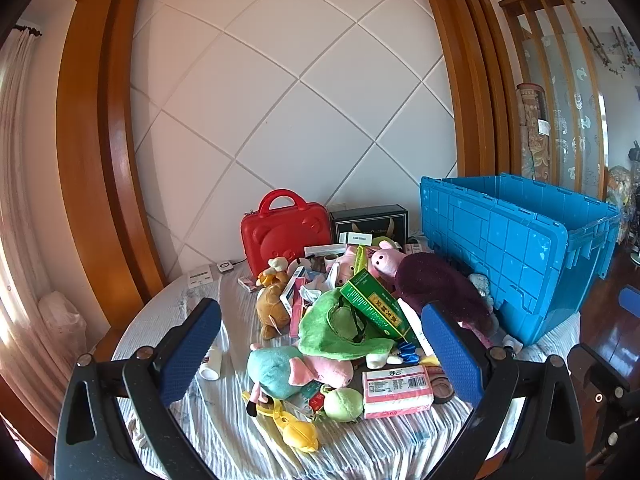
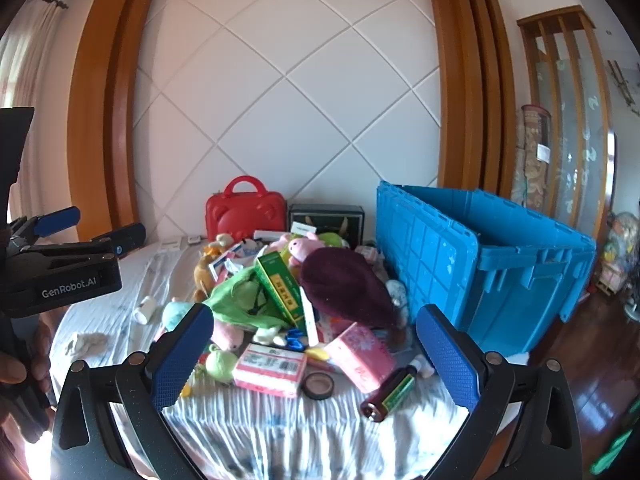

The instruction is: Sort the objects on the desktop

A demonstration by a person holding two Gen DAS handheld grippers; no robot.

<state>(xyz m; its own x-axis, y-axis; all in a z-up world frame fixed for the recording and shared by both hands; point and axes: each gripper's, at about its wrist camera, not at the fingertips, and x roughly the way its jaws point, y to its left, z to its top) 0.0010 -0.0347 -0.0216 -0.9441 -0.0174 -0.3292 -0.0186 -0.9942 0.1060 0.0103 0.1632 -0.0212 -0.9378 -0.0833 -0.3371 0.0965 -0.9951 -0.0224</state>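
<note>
Left wrist view has my left gripper (image 1: 320,344) hanging over the heap with its jaws spread wide and nothing between the pads; the heap lies on a striped cloth (image 1: 240,440), left of the blue crate (image 1: 516,248), which stands open-topped at the cloth's right edge; a red case (image 1: 285,234) and a black box (image 1: 370,222) stand upright against the wall behind the heap, left of the crate; a maroon cap (image 1: 436,284) leans just beside the crate's near wall and crowds the way in from that side; a green medicine box (image 1: 376,306) lies tilted on a green plush (image 1: 340,332), its long axis running from upper left toward the lower right; a pink packet (image 1: 397,394) lies flat at the heap's near edge, long axis left to right, ahead of my jaws and apart from both pads; a white bottle (image 1: 211,364) lies just beside my left pad, well left of the crate. Right wrist view has my right gripper (image 2: 316,356) just as wide and empty; a dark brown bottle (image 2: 390,394) lies on its side near the crate's front corner, cap end pointing up-right toward the crate, inside my right pad but not touched; a tape roll (image 2: 318,385) lies flat just left of it.
</note>
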